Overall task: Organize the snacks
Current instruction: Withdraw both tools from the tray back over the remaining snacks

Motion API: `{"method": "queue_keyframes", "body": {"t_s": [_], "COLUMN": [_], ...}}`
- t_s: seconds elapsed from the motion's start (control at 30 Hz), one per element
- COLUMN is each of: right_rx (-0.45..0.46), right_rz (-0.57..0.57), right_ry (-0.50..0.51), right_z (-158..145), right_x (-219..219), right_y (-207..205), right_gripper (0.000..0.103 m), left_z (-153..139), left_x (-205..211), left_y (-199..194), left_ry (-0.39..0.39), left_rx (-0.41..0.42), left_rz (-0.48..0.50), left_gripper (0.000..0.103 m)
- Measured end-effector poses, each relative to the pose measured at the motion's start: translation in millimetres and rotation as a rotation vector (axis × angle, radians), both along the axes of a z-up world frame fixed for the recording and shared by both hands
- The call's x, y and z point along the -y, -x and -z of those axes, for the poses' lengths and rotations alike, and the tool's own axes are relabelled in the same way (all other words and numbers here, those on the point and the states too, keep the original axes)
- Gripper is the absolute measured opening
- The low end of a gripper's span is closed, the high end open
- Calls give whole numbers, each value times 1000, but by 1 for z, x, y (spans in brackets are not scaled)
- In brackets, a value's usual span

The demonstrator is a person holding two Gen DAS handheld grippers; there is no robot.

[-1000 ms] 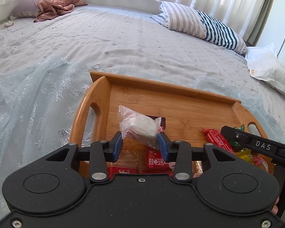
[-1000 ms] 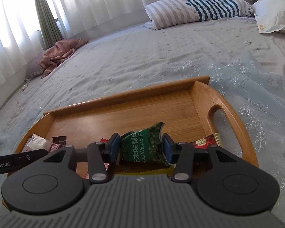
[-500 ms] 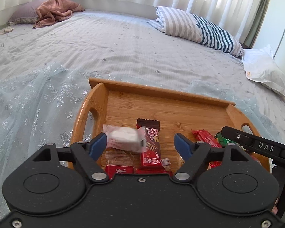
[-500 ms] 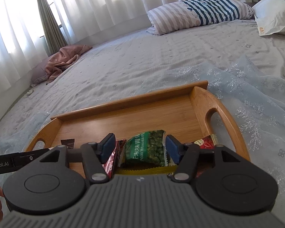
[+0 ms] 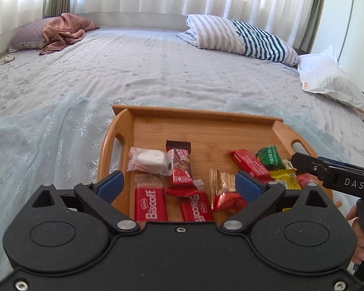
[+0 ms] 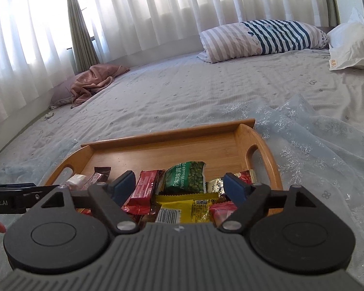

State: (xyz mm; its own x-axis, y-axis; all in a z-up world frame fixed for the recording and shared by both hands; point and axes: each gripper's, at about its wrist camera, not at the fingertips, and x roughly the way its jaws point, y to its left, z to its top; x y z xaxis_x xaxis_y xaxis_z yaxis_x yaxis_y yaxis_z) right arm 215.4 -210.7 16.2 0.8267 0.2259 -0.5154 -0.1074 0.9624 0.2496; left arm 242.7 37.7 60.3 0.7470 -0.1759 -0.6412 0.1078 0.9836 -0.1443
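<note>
The snacks lie loose at the near end of the wooden tray [image 5: 201, 131], which sits on a pale sheer cloth [image 5: 43, 131] over the bed [image 5: 145, 68]. In the left wrist view, a clear-wrapped white sweet [image 5: 149, 160] rests by the tray's left handle, touching a red-and-brown bar [image 5: 180, 167]; 2 Biscoff packets [image 5: 151, 205] are cut off below by the gripper body. The left gripper [image 5: 179, 186] hovers over them, jaws opening wide, gripping nothing. In the right wrist view, the wasabi peas bag [image 6: 185, 178] lies flat between the right gripper's [image 6: 180, 186] opening jaws, untouched by either pad. A yellow packet [image 6: 186, 209] below it is half hidden. A striped pillow [image 6: 264, 38] lies far back.
</note>
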Motion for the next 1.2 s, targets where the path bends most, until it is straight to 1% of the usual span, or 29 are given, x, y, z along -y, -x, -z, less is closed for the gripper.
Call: {"method": "queue_keyframes", "body": {"t_s": [0.4, 0.5, 0.6, 0.73, 0.87, 1.0, 1.2], "right_rx": [64, 78, 84, 88, 88, 80, 69], "right_rz": [-35, -40, -45, -56, -70, -80, -82], "right_ry": [65, 80, 78, 86, 103, 141, 170], "right_z": [-11, -11, -10, -6, -1, 4, 13], "right_x": [2, 4, 7, 9, 9, 10, 15], "right_y": [55, 66, 77, 92, 105, 115, 126], "right_gripper": [93, 94, 96, 97, 98, 100, 100], "left_z": [-13, -11, -7, -1, 1, 0, 0], "left_x": [9, 11, 14, 20, 30, 41, 51], "left_y": [59, 73, 83, 96, 110, 125, 140], "left_ry": [12, 37, 52, 35, -11, -54, -66], "left_rx": [14, 21, 6, 0, 18, 31, -14], "left_rz": [24, 28, 35, 37, 54, 83, 104], "left_gripper": [102, 102, 102, 102, 102, 102, 102]}}
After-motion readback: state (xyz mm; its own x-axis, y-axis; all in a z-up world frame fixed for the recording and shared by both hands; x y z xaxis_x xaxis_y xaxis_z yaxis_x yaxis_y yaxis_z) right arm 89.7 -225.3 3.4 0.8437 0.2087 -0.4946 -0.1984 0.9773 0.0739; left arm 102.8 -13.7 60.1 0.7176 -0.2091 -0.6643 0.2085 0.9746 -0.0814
